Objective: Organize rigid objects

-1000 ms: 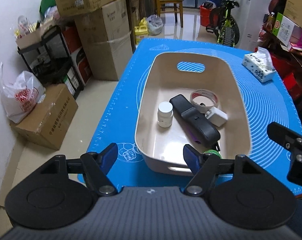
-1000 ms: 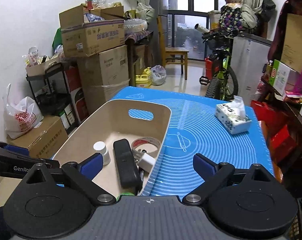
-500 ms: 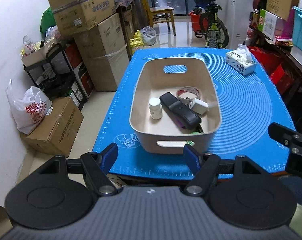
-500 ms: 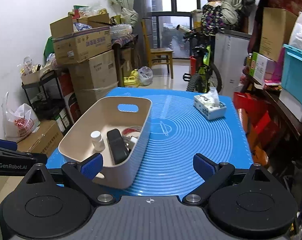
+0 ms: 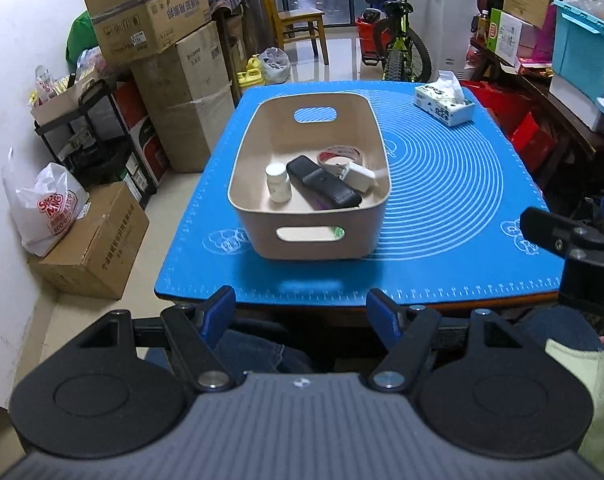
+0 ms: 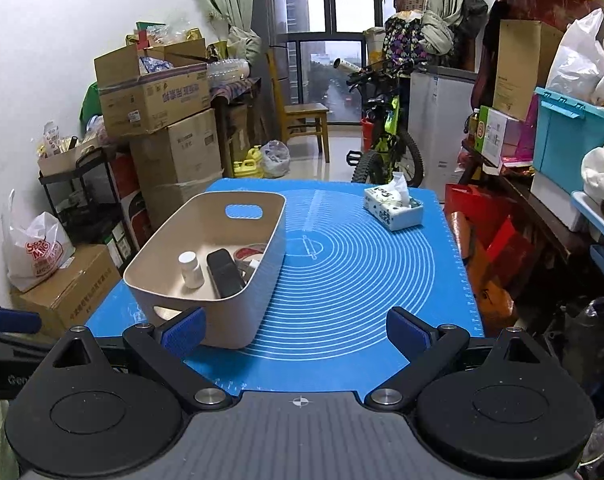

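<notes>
The beige bin [image 5: 310, 236] sat on the blue mat [image 5: 442, 184], nearer the mat's left edge, its long axis running from the near edge toward the far one; the mat to the bin's right lay bare up to the tissue box [image 5: 444, 104]. Inside the bin, a black case [image 5: 322, 186] lay diagonally between an upright white bottle [image 5: 278, 182] and a white charger [image 5: 360, 176], a tape roll [image 5: 338, 154] behind. The left gripper [image 5: 300, 312] and right gripper [image 6: 294, 332] hung open, empty, off the mat's near edge.

A beige bin [image 5: 310, 236] near the worktop's left edge holds an upright white pill bottle [image 5: 278, 182], black case [image 5: 322, 187], tape roll [image 5: 339, 155] and white charger [image 5: 360, 176].
</notes>
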Demonstrator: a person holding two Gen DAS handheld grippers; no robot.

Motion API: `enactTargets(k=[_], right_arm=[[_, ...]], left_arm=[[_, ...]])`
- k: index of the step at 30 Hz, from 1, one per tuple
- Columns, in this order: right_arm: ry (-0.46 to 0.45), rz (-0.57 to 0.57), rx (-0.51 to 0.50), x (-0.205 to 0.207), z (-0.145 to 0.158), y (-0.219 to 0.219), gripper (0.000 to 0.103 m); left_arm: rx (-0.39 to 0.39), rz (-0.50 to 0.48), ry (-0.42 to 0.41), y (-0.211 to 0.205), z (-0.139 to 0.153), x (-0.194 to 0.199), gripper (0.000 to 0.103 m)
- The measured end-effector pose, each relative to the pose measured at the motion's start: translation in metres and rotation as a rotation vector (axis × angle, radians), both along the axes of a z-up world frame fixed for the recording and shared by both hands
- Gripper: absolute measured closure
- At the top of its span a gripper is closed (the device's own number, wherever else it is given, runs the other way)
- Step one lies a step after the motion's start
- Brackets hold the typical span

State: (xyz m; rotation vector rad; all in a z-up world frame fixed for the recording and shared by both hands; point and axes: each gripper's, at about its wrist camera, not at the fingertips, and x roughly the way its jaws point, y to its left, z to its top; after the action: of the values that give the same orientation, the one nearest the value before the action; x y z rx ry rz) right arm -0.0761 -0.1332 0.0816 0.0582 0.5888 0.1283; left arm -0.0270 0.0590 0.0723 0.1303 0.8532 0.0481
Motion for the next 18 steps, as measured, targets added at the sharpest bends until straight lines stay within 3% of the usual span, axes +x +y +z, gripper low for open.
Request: enactTargets(k=[18], right_arm=[[0.031, 0.009, 0.026, -0.028, -0.001, -0.009, 0.007]], left_arm=[[0.0, -0.01, -0.026, -0.009, 0.0, -0.016, 0.03]])
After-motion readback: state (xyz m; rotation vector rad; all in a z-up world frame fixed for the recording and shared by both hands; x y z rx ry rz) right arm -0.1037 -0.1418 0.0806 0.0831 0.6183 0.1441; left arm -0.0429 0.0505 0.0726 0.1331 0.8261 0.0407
